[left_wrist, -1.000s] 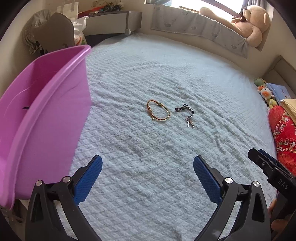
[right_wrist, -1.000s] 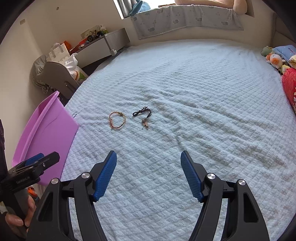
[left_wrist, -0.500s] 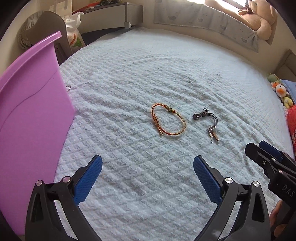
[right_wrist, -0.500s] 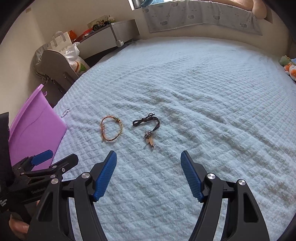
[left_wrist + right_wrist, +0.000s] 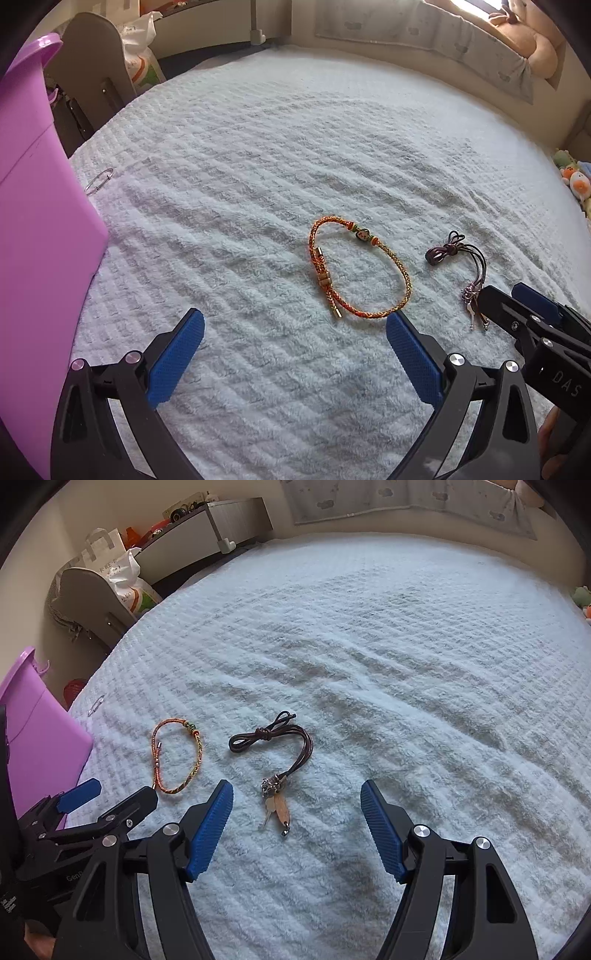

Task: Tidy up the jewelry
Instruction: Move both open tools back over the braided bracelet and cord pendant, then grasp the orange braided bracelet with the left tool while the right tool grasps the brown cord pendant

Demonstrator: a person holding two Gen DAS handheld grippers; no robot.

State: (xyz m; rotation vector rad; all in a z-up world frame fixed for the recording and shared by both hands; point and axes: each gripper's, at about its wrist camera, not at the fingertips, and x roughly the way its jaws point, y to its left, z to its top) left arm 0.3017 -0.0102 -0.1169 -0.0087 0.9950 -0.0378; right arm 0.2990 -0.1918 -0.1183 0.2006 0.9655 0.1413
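A braided orange cord bracelet [image 5: 360, 273] is seen lying as an open oval loop on a pale, quilted bedspread [image 5: 258, 166] with a soft, ribbed, fleecy texture. A small bead and gold-coloured metal end caps are carried on the braid. Just to the right of the bracelet, apart from it, a dark brown leather cord necklace [image 5: 275, 738] is laid in a loose knotted coil, with a metal charm and pale feather-shaped pendants trailing toward the camera.

The left tool [image 5: 295, 334] is held above the bedspread just short of the bracelet, its blue ribbed pads set wide apart with nothing between them; the right pad tip overlaps the near edge of the bracelet in the picture, and whether it touches cannot be told. The right tool [image 5: 297, 805] is likewise spread wide and empty, with the necklace pendants lying between its pad tips in the picture.

To the left of the bracelet, a smooth purple plastic bin [image 5: 33, 221] is cut off by the frame edge, so its interior is not seen. A thin wire ring [image 5: 99, 180] lies beside it on the bedspread, too small to identify. The lower part of the necklace is partly hidden behind the right tool in the left wrist view.
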